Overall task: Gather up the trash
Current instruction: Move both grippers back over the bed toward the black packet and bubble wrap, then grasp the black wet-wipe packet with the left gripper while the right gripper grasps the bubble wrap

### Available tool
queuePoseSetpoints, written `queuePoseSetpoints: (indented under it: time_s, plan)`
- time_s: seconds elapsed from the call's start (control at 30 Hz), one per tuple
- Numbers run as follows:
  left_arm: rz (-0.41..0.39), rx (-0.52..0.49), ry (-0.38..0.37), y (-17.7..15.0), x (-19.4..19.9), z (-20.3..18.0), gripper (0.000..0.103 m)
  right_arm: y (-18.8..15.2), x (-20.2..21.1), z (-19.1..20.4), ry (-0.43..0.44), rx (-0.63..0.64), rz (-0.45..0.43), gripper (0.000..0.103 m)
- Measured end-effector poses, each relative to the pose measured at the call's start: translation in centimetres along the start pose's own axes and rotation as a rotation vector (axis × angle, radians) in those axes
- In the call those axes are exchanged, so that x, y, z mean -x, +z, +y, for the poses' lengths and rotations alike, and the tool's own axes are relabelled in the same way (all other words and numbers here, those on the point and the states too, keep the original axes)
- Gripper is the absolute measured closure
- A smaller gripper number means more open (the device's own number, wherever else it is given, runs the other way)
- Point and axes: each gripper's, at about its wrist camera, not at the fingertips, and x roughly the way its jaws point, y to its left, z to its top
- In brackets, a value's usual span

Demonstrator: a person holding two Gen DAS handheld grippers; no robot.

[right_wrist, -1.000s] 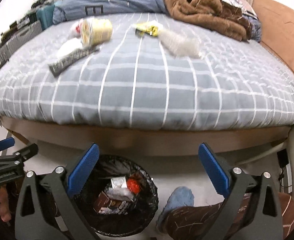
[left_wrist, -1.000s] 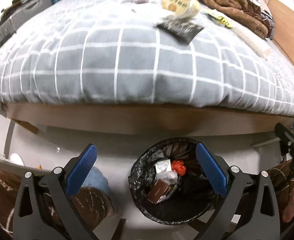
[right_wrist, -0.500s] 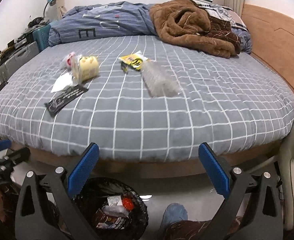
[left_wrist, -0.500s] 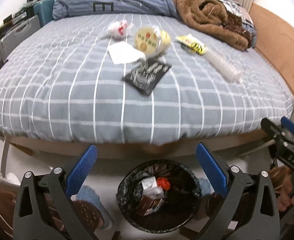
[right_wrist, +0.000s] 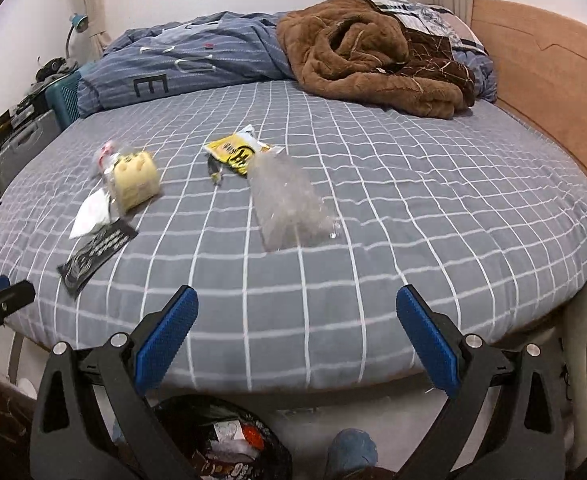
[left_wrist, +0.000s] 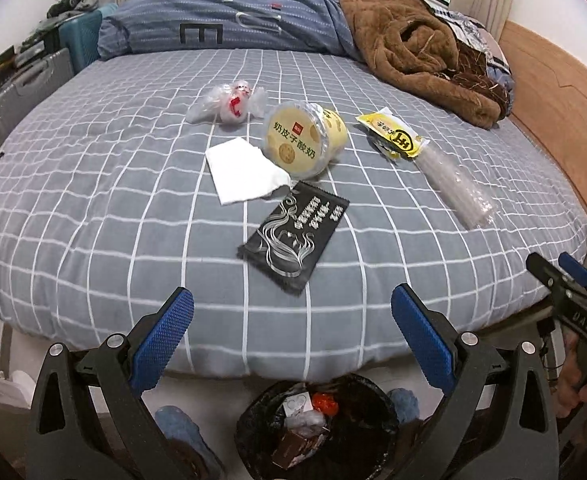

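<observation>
Two hand-held grippers hang at the foot of a bed (left_wrist: 93, 184) dressed in a grey checked cover, both with their blue-padded jaws spread wide and holding nothing. The left gripper (left_wrist: 293, 332) faces a cluster of litter lying on the cover: a black snack wrapper (left_wrist: 293, 236) nearest the edge, a white paper napkin (left_wrist: 245, 170) just beyond it with one corner touching the wrapper, and a yellow yogurt cup (left_wrist: 303, 140) tipped on its side, its printed lid facing the camera. Behind the napkin sits a crumpled clear wrapper with red marks (left_wrist: 229, 104). To the right of the cup lies a yellow packet (left_wrist: 393, 136), and a clear plastic bag (left_wrist: 457, 188) stretches from it toward the bed's near edge. The right gripper (right_wrist: 297, 332) looks over the same spread from farther right, the clear plastic bag directly ahead of it. On the floor below the left gripper stands a bin lined with a black bag (left_wrist: 333, 392), already holding a brown carton, white scraps and something red. The right gripper shows at the right edge of the left camera's view, held in a hand. A rumpled brown blanket (right_wrist: 365, 52) and a blue striped duvet (right_wrist: 189, 60) are heaped at the far end by the wooden headboard (right_wrist: 545, 80).
</observation>
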Motion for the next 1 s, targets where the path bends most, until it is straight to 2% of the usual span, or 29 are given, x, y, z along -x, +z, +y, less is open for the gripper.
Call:
queuePoseSetpoints:
  time_s: [0.23,0.43,0.63,0.77,1.0]
  plan:
    - [0.018,-0.024,0.016,2.0,-2.6,0.0,0.006,2.2,-3.6,-0.6,0.012,-0.012,0.024,0.008]
    - [0.042,-0.058,0.02,3.5,-4.8,-0.3,0.006,4.0,-5.9,-0.1,0.02,0.02,0.03,0.012]
    - [0.076,-0.089,0.019,4.3,-7.1,-0.8,0.006,5.4,-8.5,0.5,0.033,0.045,0.055,0.017]
    - [0.109,-0.097,0.017,4.5,-8.7,-1.0,0.007,6.0,-10.1,1.0,0.043,0.059,0.081,0.025]
    - [0.154,-0.098,0.028,4.4,-10.6,-1.0,0.016,6.5,-12.2,1.5,0.028,0.064,0.121,0.031]
